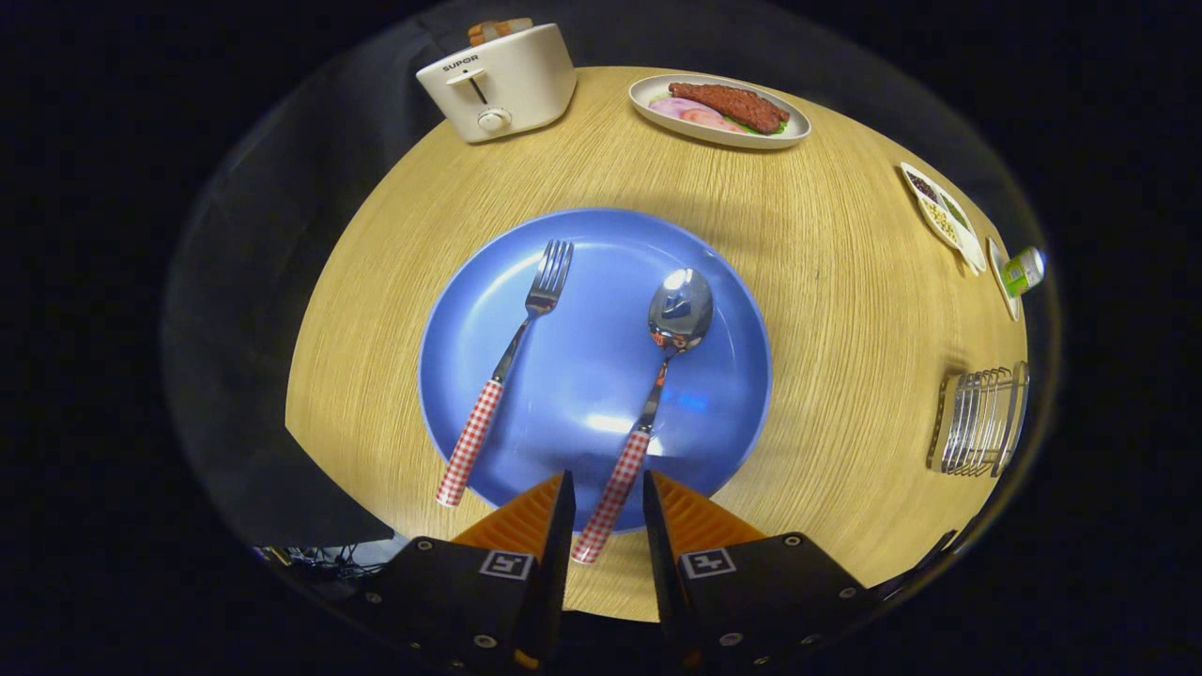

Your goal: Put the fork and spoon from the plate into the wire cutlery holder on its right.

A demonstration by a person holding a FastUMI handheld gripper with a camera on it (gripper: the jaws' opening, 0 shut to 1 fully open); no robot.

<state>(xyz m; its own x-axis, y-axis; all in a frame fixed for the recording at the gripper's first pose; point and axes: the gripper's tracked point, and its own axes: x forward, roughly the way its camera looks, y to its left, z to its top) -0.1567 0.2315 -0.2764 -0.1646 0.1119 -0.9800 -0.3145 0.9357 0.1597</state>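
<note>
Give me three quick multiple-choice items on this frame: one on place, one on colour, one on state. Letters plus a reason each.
1. Where does the spoon's handle lie?
A. between the tongs' fingers
B. inside the wire cutlery holder
C. on the toaster

2. What colour is the plate under the cutlery?
A. white
B. blue
C. green

3. What state are the tongs in?
A. shut on the fork
B. shut on the spoon
C. open

Answers:
1 A: the spoon runs its checked handle down into the gap of the tongs.
2 B: the plate carrying fork and spoon is blue.
3 C: the orange fingers stand either side of the handle with gaps, not pressing it; the wire cutlery holder sits to the plate's right.
</note>
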